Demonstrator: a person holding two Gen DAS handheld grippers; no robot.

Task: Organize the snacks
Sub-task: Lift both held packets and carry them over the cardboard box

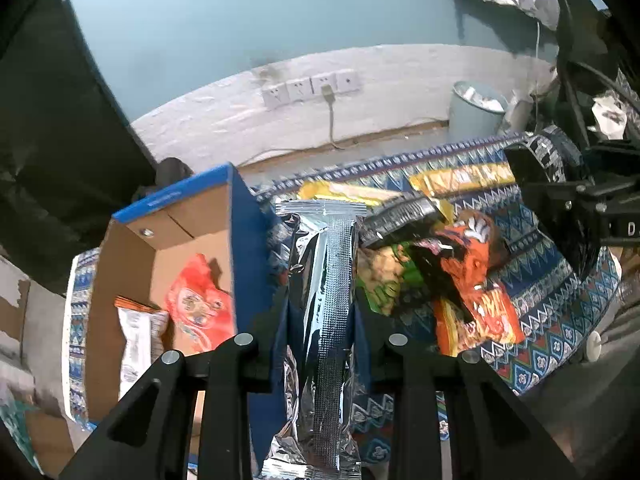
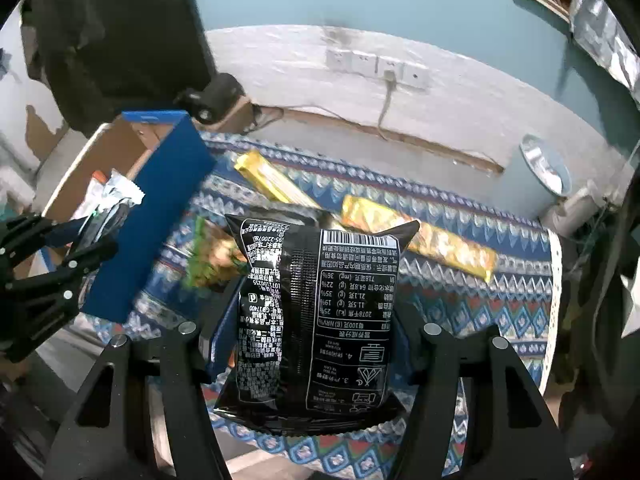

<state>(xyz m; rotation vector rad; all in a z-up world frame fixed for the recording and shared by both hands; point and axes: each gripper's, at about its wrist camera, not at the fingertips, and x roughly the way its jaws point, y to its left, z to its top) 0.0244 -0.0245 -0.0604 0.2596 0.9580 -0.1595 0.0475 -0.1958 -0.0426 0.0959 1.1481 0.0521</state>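
Right wrist: two yellow packets (image 2: 276, 182), apart.

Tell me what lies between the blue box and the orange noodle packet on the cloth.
In the left wrist view, the silver foil packet held by the left gripper hangs between the blue box and the orange noodle packet, with a green packet behind it.

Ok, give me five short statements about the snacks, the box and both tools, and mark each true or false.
1. The left tool grips a silver foil packet. True.
2. The right tool is empty. False: it holds a black snack bag.
3. The cardboard box already holds snacks. True.
4. The patterned cloth is bare. False: yellow packets lie on it.
5. The box is red outside. False: blue.
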